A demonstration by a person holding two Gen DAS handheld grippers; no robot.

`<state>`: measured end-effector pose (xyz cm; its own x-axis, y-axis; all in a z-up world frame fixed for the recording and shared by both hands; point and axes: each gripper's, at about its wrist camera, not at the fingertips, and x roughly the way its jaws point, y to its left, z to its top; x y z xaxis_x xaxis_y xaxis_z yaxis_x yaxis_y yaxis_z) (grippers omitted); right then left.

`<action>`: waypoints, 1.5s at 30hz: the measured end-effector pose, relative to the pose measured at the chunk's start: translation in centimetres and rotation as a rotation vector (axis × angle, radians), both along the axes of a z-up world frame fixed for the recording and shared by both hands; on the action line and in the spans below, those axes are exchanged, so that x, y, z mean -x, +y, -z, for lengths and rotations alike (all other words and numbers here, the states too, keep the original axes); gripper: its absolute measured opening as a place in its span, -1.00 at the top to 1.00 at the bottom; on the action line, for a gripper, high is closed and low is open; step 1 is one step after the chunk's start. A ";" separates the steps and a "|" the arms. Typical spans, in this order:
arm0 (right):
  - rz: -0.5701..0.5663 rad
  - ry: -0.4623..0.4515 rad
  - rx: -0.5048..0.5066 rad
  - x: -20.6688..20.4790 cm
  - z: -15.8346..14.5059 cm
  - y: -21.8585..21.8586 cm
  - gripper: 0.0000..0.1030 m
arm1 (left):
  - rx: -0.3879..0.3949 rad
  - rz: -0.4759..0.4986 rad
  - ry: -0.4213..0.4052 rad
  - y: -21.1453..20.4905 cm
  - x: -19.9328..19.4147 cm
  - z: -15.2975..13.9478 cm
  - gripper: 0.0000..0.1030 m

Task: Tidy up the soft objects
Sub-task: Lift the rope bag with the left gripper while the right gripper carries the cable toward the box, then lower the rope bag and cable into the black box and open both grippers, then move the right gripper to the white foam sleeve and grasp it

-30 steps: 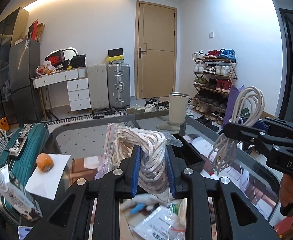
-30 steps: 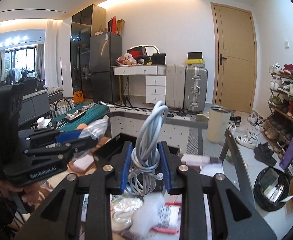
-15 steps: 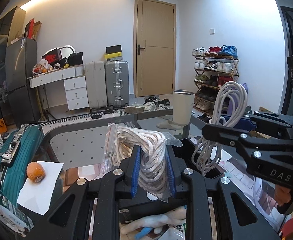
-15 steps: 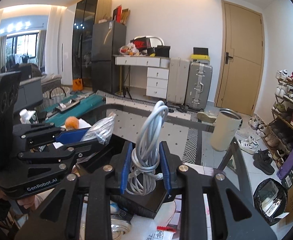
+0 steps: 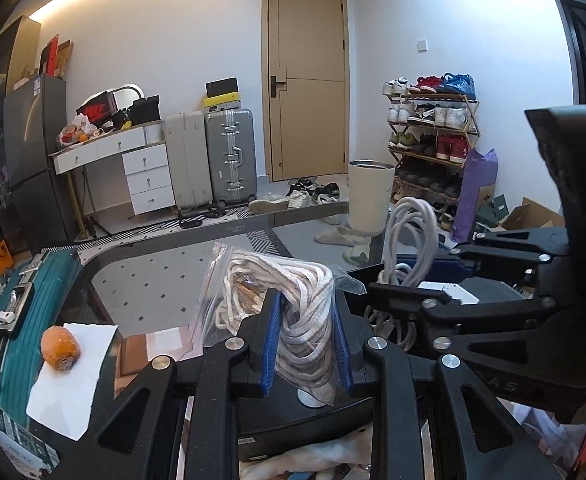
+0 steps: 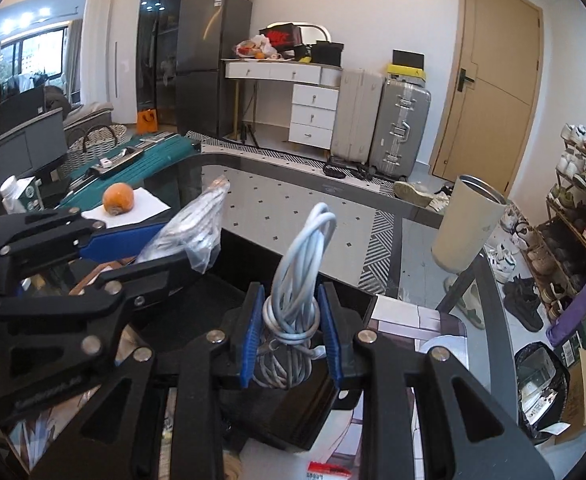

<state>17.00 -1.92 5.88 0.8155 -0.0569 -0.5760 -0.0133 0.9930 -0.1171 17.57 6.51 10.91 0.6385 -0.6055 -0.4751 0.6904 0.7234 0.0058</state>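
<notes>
Both grippers have swung leftward across the room since a second ago, and the right gripper [image 5: 421, 292] now sits much closer beside the left gripper [image 5: 305, 344], filling the right of the left wrist view.

A dark glass table [image 5: 149, 280] with a rounded corner carries the clutter, and floor tiles show through it. Behind stand a wooden door [image 5: 307, 80], two grey suitcases [image 5: 229, 156], a white desk with drawers [image 5: 133, 156] and a shoe rack [image 5: 433, 136]. A cream bin [image 5: 371, 196] stands on the floor past the table edge.

On the table's left an orange fruit [image 5: 59, 348] rests on a white paper sheet [image 5: 69, 384], with a teal suitcase [image 5: 33, 312] just beyond.

The left gripper's blue pads clamp a clear bag of striped rope [image 5: 293, 312], held above a black box [image 5: 293, 412]. The right gripper's pads pinch a coiled grey cable [image 6: 297, 280], upright over the same black box. Each gripper crowds the other's view, so the table between them is mostly hidden.
</notes>
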 end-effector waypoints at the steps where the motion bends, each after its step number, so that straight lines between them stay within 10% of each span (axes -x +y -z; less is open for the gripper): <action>1: 0.008 0.003 -0.005 -0.3 0.1 -0.2 0.48 | 0.002 0.003 0.001 0.0 0.0 0.1 0.54; 14: -0.027 0.019 -0.036 -0.8 0.3 -0.4 0.44 | -0.012 0.063 0.071 -0.1 -1.0 2.2 0.53; 19: -0.012 0.002 -0.020 -0.1 -0.3 -0.9 0.01 | -0.084 0.087 0.135 -0.9 -1.3 3.5 0.52; 27: 0.016 -0.017 -0.024 2.3 -1.0 -1.5 -0.02 | -0.106 0.049 0.180 -0.6 -1.1 3.7 0.48; 32: 0.024 0.003 -0.042 3.3 -0.6 -1.8 -0.09 | -0.075 0.006 0.167 0.1 -0.6 3.4 -0.10; 36: 0.025 0.022 -0.061 4.2 -0.3 -1.9 -0.73 | -0.037 -0.016 0.139 1.2 0.4 2.3 -0.80; 45: 0.067 -0.029 -0.104 7.4 -0.7 -2.5 -1.00 | -0.058 -0.054 0.101 2.8 2.9 1.3 -0.99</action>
<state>9.61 -4.38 6.54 0.8280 -0.0536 -0.5581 0.0558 0.9984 -0.0130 14.63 9.30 9.60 0.6168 -0.5410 -0.5717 0.6494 0.7602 -0.0188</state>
